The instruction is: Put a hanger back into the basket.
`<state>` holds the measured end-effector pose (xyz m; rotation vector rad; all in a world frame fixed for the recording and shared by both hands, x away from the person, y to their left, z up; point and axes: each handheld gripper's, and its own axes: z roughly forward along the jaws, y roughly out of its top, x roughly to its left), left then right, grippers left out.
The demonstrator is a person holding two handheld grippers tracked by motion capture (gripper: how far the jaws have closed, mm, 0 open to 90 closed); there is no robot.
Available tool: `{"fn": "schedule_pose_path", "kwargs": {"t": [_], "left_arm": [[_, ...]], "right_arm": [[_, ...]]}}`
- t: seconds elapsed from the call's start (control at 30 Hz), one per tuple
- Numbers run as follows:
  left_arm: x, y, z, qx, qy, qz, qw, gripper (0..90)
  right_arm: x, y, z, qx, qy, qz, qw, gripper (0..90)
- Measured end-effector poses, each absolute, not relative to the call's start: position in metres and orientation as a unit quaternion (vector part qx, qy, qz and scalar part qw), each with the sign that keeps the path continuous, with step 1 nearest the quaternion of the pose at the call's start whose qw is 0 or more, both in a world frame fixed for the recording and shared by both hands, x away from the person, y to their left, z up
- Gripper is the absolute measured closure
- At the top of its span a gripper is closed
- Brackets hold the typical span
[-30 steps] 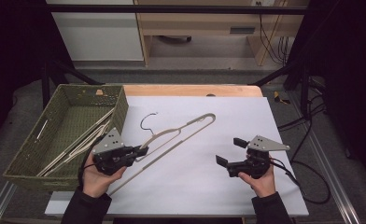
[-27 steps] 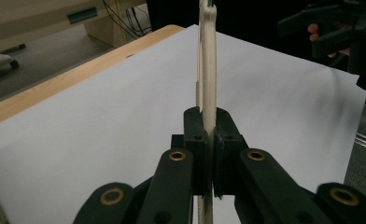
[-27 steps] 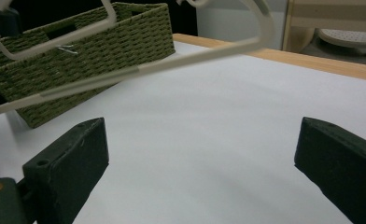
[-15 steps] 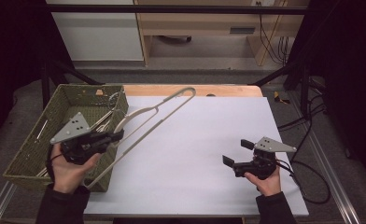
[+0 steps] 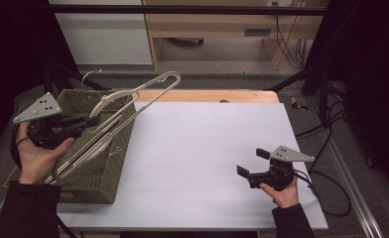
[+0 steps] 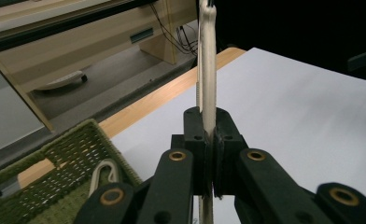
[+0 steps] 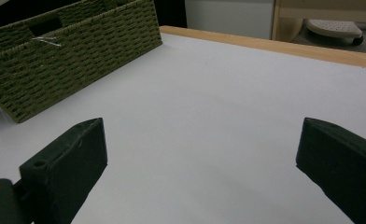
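Note:
A cream-coloured clothes hanger (image 5: 133,96) hangs in the air above the green woven basket (image 5: 91,176) at the table's left. My left gripper (image 5: 91,120) is shut on the hanger's bar, raised over the basket. In the left gripper view the pale bar (image 6: 207,65) rises straight up from between the closed jaws of that gripper (image 6: 211,135). More hangers (image 5: 96,146) lie inside the basket. My right gripper (image 5: 249,162) rests low over the white sheet at the right, open, with nothing between its jaws (image 7: 200,154).
A white sheet (image 5: 207,144) covers the table; a wooden strip (image 5: 207,95) runs along its far edge. The basket's side wall (image 7: 69,60) stands at the left in the right gripper view. Cables (image 5: 326,173) trail off the table's right side.
My left gripper has carried the hanger up off the sheet and leftward to above the basket. The right gripper has stayed nearly where it was.

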<state>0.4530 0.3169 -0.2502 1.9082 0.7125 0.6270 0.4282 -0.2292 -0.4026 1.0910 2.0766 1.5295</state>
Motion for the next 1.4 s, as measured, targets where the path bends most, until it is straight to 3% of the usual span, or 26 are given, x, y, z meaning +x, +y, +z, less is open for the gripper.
{"fn": "schedule_pose_path", "kwargs": {"t": [0.8, 1.4], "left_arm": [[0.492, 0.411, -0.303, 0.773, 0.376, 0.291, 0.42, 86.4], [0.488, 0.431, -0.332, 0.795, 0.385, 0.293, 0.366, 86.4]], "right_arm": [[0.429, -0.227, -0.404, 0.384, 0.733, 0.536, 0.169, 2.4], [0.429, -0.226, -0.406, 0.381, 0.737, 0.532, 0.169, 2.4]]}}
